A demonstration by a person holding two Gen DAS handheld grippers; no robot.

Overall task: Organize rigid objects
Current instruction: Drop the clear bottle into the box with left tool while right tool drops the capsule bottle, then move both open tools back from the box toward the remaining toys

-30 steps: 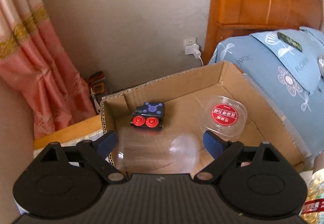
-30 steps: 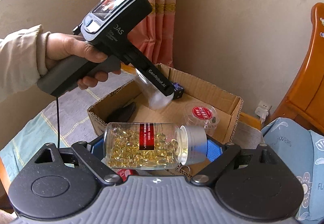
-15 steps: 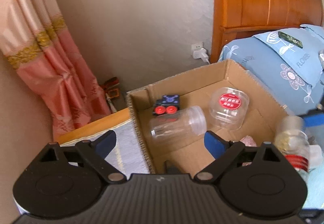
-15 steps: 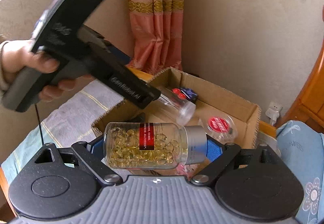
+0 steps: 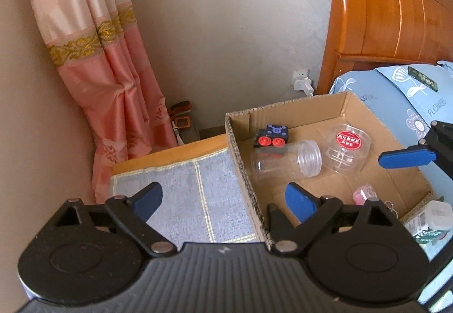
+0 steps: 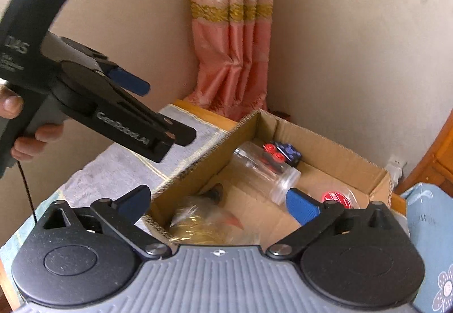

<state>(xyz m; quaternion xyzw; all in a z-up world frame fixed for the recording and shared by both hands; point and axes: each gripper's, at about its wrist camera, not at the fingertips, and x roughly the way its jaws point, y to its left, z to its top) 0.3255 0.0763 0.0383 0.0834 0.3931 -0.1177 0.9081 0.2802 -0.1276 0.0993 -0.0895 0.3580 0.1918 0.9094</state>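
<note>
An open cardboard box [image 5: 297,107] [image 6: 334,140] holds a clear empty jar [image 5: 286,161] [image 6: 266,171] lying on its side, a blue toy with red wheels [image 5: 271,136] [image 6: 279,153] and a clear tub with a red lid [image 5: 347,147] [image 6: 335,197]. My left gripper [image 5: 223,198] is open and empty, above the box's left wall. My right gripper [image 6: 218,204] is open. A bottle of yellow capsules [image 6: 206,223], blurred, sits just below its jaws inside the box's near corner.
A grey-blue cloth [image 5: 184,199] covers the table left of the box. A pink item [image 5: 365,192] lies in the box's near right corner. A small white bottle [image 5: 433,216] lies outside it. A blue bedspread [image 5: 410,95], wooden headboard [image 5: 382,15] and pink curtain [image 5: 113,72] surround.
My left gripper let go of the clear jar into the box and pulled back left. My right gripper opened and the capsule bottle dropped from it into the box.
</note>
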